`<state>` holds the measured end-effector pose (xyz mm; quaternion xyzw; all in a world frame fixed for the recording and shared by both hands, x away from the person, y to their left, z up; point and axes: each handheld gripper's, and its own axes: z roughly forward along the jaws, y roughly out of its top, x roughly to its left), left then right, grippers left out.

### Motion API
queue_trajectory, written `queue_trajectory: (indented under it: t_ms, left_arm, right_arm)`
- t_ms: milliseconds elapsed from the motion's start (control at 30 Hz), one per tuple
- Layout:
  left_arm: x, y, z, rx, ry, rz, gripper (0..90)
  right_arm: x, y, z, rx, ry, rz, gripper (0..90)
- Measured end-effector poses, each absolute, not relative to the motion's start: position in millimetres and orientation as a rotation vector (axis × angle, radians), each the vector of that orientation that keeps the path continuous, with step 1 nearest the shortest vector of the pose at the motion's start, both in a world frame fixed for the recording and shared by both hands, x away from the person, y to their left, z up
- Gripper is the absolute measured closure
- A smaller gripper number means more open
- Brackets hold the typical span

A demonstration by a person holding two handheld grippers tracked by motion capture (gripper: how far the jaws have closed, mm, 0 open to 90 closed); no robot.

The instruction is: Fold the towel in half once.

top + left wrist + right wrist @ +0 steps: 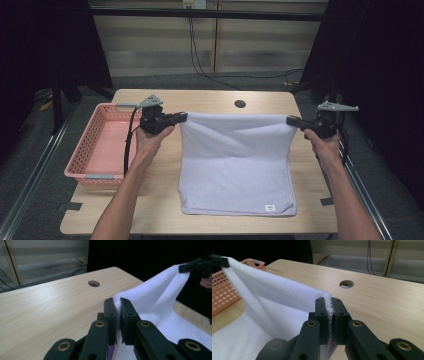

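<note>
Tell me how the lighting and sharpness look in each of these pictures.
High view: evenly lit table, dark curtains at both sides, slightly soft overall. Left gripper view: the white towel is bright and nearly washed out, and the background is black. Right gripper view: the towel's far edge and the pink basket are soft.

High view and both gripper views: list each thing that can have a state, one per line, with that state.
White towel: far edge lifted and stretched between two corners, near part lying on the table.
Left gripper: jaws shut on the towel's left corner.
Right gripper: jaws shut on the towel's right corner.
Pink basket: upright on the table, nothing seen in it.
</note>
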<state>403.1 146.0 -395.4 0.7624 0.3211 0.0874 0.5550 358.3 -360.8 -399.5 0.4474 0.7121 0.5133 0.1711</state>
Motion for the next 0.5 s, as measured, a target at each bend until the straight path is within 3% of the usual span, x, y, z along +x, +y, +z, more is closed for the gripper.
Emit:
queue_trajectory:
  t_ms: [233, 500]
  left_arm:
    - [362.0, 153.9, -404.2, 1.762, 0.726, 0.152, 84.8]
    - [315.9, 162.5, -425.0, 1.839, 0.68, 0.07, 84.2]
  right_arm:
    - [305.5, -361.1, -406.1, 1.209, 2.071, 1.502, 84.7]
    - [257.3, -362.8, -429.0, 1.206, 2.152, 1.461, 84.2]
